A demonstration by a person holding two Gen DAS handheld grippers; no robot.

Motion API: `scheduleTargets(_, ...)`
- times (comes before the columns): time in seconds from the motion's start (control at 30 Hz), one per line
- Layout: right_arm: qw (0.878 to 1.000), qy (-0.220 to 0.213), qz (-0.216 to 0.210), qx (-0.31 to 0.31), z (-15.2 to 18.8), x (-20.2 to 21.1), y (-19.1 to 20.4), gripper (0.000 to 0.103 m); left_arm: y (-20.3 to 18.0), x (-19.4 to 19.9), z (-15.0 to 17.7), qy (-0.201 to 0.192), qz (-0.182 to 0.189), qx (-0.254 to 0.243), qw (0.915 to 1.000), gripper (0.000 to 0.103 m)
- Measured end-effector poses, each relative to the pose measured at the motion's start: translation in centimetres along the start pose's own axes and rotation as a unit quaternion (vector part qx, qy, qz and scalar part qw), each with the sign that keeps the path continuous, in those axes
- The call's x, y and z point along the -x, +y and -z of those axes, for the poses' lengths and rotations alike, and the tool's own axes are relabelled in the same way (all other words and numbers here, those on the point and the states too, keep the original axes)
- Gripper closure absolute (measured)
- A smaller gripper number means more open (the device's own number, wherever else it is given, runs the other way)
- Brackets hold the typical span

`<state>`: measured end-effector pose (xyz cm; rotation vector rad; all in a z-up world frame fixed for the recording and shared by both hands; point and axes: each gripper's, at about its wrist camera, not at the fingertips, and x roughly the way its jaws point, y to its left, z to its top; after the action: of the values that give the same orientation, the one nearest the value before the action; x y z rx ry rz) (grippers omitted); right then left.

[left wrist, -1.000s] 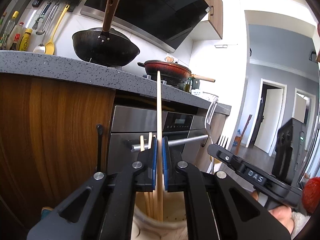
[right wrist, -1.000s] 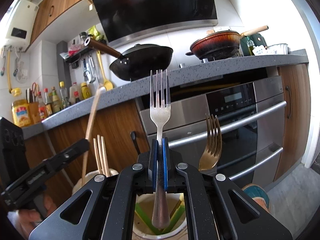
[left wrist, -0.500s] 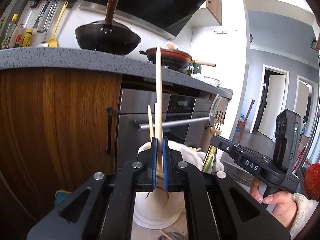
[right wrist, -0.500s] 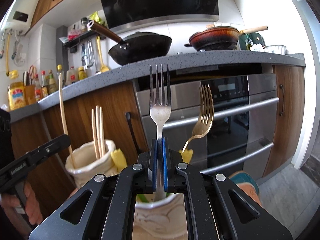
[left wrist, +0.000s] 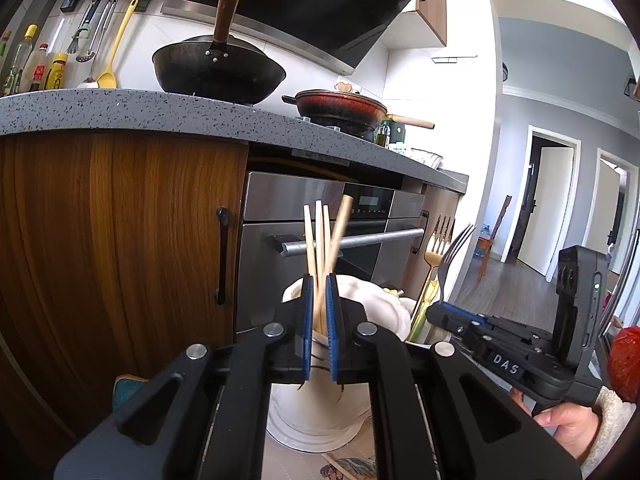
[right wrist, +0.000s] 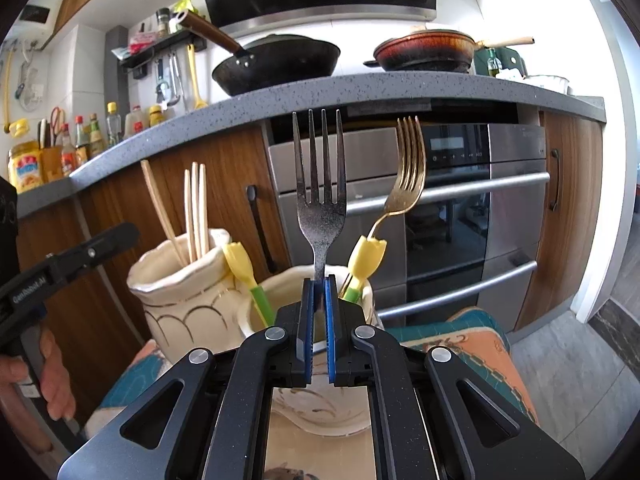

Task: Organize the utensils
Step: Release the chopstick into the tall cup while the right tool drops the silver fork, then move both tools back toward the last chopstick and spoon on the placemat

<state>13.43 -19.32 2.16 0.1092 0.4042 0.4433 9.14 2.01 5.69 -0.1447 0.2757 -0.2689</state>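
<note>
Steel fork [right wrist: 320, 204] stands clamped in the right gripper [right wrist: 319, 320] over the nearer cream jar [right wrist: 288, 280], left gripper [left wrist: 319, 320] pinching a chopstick [left wrist: 336, 236] into its jar [left wrist: 360, 292]; next, probably release both.

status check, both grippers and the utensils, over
Left gripper shut on chopstick over left jar. Right gripper shut on silver fork, handle in right jar. Nothing blocking.

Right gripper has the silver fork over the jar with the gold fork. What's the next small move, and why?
Probably lower the right gripper a little, then open its fingers. The silver fork is clamped upright, tines up, with its handle pointing down into the mouth of the cream jar, beside the gold fork.
</note>
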Motion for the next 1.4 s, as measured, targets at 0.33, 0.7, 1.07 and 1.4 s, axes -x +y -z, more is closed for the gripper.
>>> scheduleTargets(0.33,1.000,0.007,0.001,-0.013,-0.3,-0.6,-0.6,0.097,0.0,0.2,-0.1,-0.002,0.003,0.007,1.0000,0.094)
scheduleTargets(0.7,1.000,0.002,0.004,-0.013,-0.3,-0.5,-0.7,0.087,0.3,0.3,-0.1,-0.004,0.003,0.009,0.9999,0.088)
scheduleTargets(1.07,1.000,-0.020,0.009,-0.018,-0.3,1.1,-0.7,0.054,0.7,1.2,0.0,-0.008,-0.010,0.016,0.9998,0.062)
scheduleTargets(1.4,0.998,-0.039,0.027,-0.034,0.8,4.2,-1.3,0.013,1.3,3.2,2.0,0.005,-0.053,0.027,0.9982,0.025)
